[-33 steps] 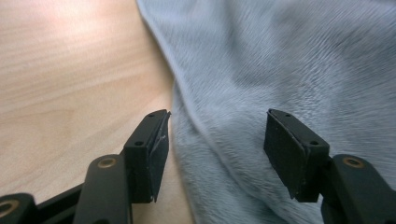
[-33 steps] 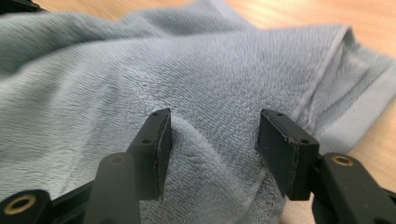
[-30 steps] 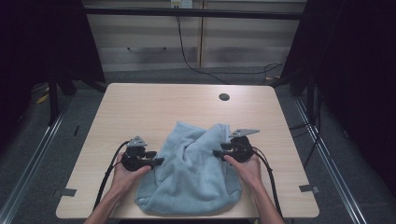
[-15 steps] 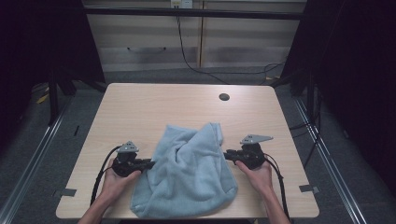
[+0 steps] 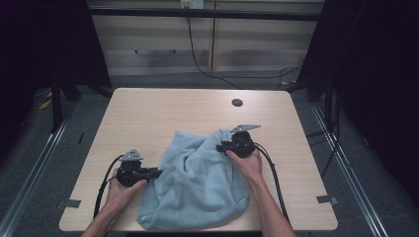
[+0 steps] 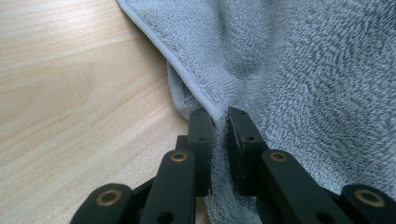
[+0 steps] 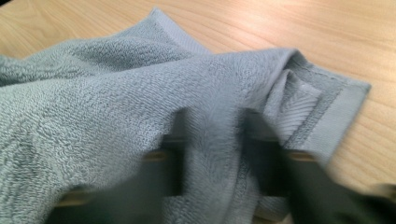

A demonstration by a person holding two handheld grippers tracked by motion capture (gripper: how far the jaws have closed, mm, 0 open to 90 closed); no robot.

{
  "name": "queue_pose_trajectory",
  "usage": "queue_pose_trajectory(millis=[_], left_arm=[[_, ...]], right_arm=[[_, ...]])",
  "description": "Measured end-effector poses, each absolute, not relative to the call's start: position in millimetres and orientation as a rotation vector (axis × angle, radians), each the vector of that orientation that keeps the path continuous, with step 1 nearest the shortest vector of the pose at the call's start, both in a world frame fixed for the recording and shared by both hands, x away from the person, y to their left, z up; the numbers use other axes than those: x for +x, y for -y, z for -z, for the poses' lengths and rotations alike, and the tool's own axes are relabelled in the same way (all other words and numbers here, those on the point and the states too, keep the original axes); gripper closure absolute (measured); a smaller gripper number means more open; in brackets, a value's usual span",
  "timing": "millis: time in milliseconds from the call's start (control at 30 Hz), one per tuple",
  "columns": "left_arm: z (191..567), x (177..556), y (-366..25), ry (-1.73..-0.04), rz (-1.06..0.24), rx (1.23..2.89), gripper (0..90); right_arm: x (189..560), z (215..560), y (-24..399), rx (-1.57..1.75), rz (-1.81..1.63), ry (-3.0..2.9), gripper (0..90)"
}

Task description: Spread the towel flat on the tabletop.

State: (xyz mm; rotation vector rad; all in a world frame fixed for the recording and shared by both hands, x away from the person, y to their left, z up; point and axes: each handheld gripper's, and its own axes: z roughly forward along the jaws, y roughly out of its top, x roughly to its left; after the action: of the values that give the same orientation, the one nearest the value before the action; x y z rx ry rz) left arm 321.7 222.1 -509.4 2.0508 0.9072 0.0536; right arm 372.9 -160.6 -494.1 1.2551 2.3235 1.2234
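**A:** The light blue towel (image 5: 197, 182) is lying crumpled on the near half of the wooden table (image 5: 163, 113), bunched into soft folds, its near edge reaching right to the table's front edge.

**B:** And the left gripper (image 5: 157, 173) is sitting at the towel's left border. In the left gripper view the two black jaws are pinching the stitched hem of the towel (image 6: 299, 74) between them, cloth squeezed tight in the narrow gap.

**A:** So that claw is clamping on fabric. The left hand (image 5: 121, 190) is wrapping around its body, cable looping off towards the person.

**B:** Over to the other side now. The right gripper (image 5: 220, 146) is up at the towel's far right part, the right hand (image 5: 245, 160) resting partly on the cloth, grey three-cornered plate on top.

**A:** Its jaws have just been closing. The right gripper view is blurring badly around them, so I'm hedging a little, but terry cloth (image 7: 140, 116) is running between the two dark fingers, and they seem to be pressing in on it beside a folded corner with a flat woven band.

**B:** Both grippers are well apart, the towel spreading between them. A small dark round grommet (image 5: 237, 102) is sitting in the tabletop beyond, clear of the cloth.
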Motion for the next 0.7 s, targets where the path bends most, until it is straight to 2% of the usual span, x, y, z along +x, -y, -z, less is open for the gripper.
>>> queue_pose_trajectory(millis=[300,333,433,500,700], left_arm=[[503.1,306.8,-233.9,-0.957,-0.077,2.023,81.6],[502.1,303.8,-234.6,-0.946,-0.085,2.035,81.6],[499.3,292.6,-239.4,-0.932,-0.100,2.060,81.6],[500.5,280.7,-247.8,-0.927,-0.066,2.061,81.6],[502.0,261.3,-253.2,-0.901,-0.013,2.082,81.0]], right_arm=[[332.5,466.3,185.0,1.174,-1.241,-2.292,88.6],[318.4,463.3,196.8,1.188,-1.233,-2.284,88.6],[296.6,471.2,212.9,1.236,-1.215,-2.277,88.6],[282.5,480.9,220.3,1.261,-1.199,-2.298,88.6],[252.0,491.2,220.8,1.259,-1.166,-2.361,88.3]])
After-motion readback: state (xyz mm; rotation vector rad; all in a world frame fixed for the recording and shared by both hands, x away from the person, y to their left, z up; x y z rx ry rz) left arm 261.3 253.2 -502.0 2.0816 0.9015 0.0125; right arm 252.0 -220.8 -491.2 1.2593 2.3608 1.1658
